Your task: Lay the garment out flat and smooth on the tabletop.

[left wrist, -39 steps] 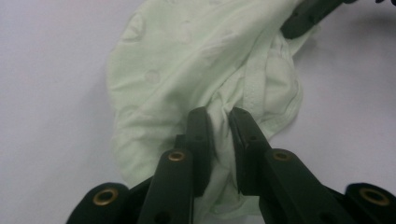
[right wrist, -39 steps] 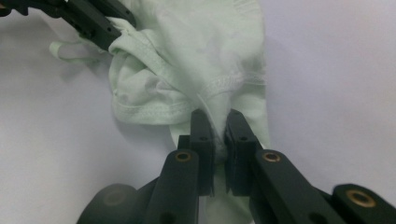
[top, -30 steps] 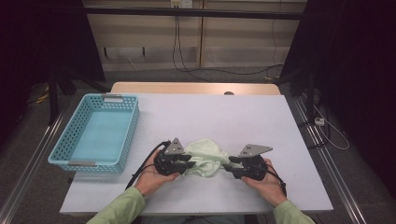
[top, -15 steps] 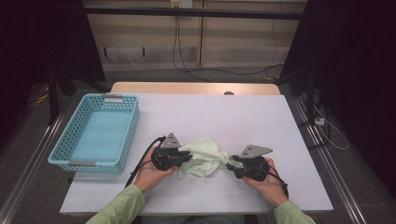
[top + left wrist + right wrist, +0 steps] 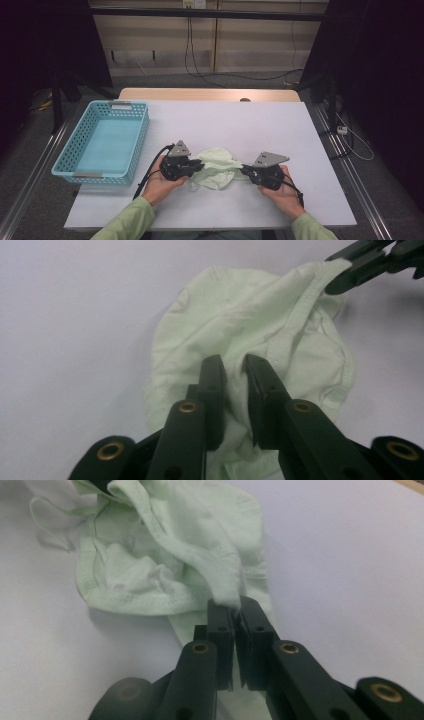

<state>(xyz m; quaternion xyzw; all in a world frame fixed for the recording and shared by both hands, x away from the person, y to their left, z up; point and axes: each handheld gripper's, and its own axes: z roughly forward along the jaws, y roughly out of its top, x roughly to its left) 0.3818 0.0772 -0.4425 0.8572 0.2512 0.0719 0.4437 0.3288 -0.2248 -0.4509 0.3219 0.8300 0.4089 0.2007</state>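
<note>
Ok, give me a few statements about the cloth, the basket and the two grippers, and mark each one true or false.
1. The cloth lies on the table between the two grippers. True.
2. The basket holds the cloth. False: nothing lies in it.
3. The right gripper is shut on a cloth edge. True.
4. The left gripper is clear of the cloth. False: its jaws pinch a fold.
5. The basket stands right of the cloth. False: left.

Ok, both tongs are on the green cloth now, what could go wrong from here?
The right tongs pinch only a narrow hem of the green cloth, so it might slip out when pulled. The left tongs hold a bunched fold, so spreading may drag the heap rather than open it.
</note>
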